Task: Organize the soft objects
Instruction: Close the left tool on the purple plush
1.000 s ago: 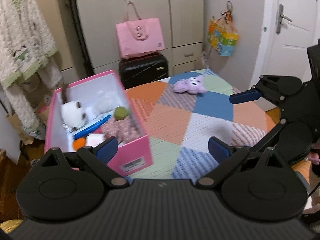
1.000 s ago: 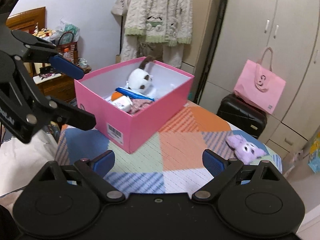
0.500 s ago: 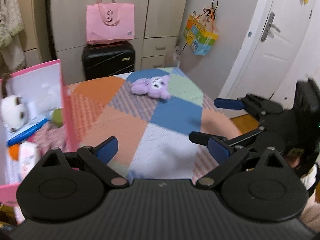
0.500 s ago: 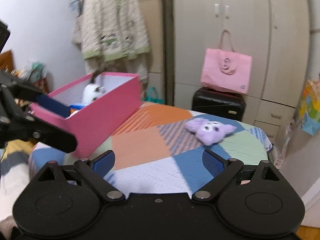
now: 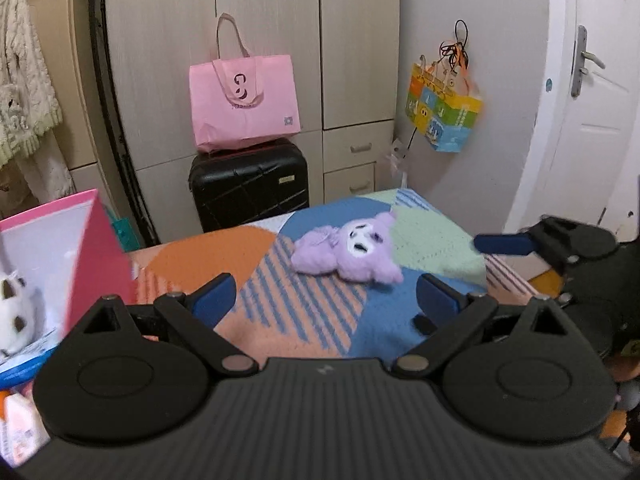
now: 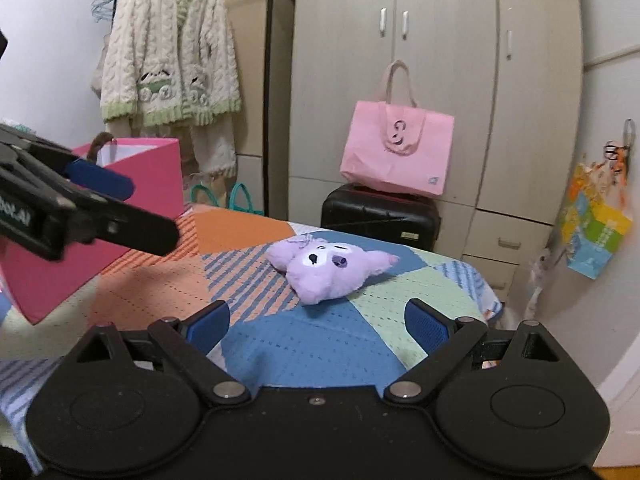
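Observation:
A purple plush toy [image 5: 348, 254] [image 6: 324, 266] lies on the patchwork-covered table [image 5: 304, 312], near its far end. My left gripper [image 5: 324, 302] is open and empty, a short way in front of the plush. My right gripper [image 6: 318, 326] is also open and empty, just short of the plush, and it shows at the right edge of the left wrist view [image 5: 520, 276]. The pink box [image 5: 92, 248] [image 6: 132, 200] stands at the left; a white plush [image 5: 16, 312] and other items lie inside it.
Behind the table stands a black suitcase [image 5: 248, 180] with a pink tote bag [image 5: 244, 104] on top, in front of a wardrobe. A knitted cardigan [image 6: 168, 48] hangs at the left. A colourful bag [image 5: 442, 116] hangs on the right wall beside a white door [image 5: 592, 120].
Both grippers have swung right, away from the pink box, and come closer to the purple plush, which now sits ahead of both. Both stayed open.

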### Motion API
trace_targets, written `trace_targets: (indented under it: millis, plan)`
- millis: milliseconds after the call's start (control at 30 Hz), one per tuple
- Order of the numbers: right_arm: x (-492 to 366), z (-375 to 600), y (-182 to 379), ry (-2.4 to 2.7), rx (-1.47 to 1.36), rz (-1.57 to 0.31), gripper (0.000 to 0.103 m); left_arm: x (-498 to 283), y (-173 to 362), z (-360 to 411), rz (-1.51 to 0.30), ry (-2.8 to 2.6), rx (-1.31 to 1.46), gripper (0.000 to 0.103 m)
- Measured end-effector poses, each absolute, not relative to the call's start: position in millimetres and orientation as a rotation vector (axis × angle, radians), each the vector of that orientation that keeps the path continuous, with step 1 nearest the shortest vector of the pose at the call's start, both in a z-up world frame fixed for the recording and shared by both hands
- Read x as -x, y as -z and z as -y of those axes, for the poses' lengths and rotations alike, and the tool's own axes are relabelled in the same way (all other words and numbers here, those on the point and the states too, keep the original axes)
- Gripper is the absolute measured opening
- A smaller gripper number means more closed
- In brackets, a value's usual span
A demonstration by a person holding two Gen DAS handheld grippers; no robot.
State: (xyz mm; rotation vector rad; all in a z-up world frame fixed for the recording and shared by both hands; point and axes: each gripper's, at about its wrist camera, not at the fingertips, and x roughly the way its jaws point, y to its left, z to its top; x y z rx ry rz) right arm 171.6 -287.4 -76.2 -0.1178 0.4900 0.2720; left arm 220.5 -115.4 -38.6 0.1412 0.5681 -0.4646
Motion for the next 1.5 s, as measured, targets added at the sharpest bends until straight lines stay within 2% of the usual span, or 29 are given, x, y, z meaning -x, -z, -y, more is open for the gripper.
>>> trace_targets:
  millis: [167,433,667,700,800,900,1033,1233,1267,1367,1500]
  plan:
    - [-203,286,88,-0.335,0.125,-0.540,0.096,-250,49,135,-0.596,0.508,-0.087,0.098]
    - [-249,294,101,-0.390,0.100,-0.622,0.095,-331,87,146,-0.776,0.433,0.093,0.098]
    - [-275,299,108,-0.442,0.039,-0.666,0.095,-346,112,144,-0.824,0.457,0.255,0.096]
    - [-277,298,109,-0.442,0.045,-0.666,0.095,-346,115,145,-0.821,0.449,0.253,0.091]
    - [-282,292,111,-0.435,0.080,-0.665,0.095,-342,116,149,-0.789,0.445,0.202,0.086]
    - [-284,289,113,-0.416,0.109,-0.662,0.087,-341,114,150,-0.797,0.451,0.200,0.083]
    - [-286,290,114,-0.422,0.107,-0.665,0.072,-342,113,150,-0.800,0.460,0.193,0.079]
    - [-284,290,114,-0.418,0.089,-0.661,0.066,-338,112,160,-0.803,0.433,0.152,0.077]
    - [-285,291,113,-0.417,0.082,-0.663,0.065,-337,111,161,-0.809,0.445,0.159,0.069]
    - [-282,290,111,-0.402,0.076,-0.671,0.064,-333,109,160,-0.853,0.490,0.186,0.055]
    - [-274,288,106,-0.420,0.042,-0.663,0.064,-319,108,162,-0.861,0.498,0.176,0.053]
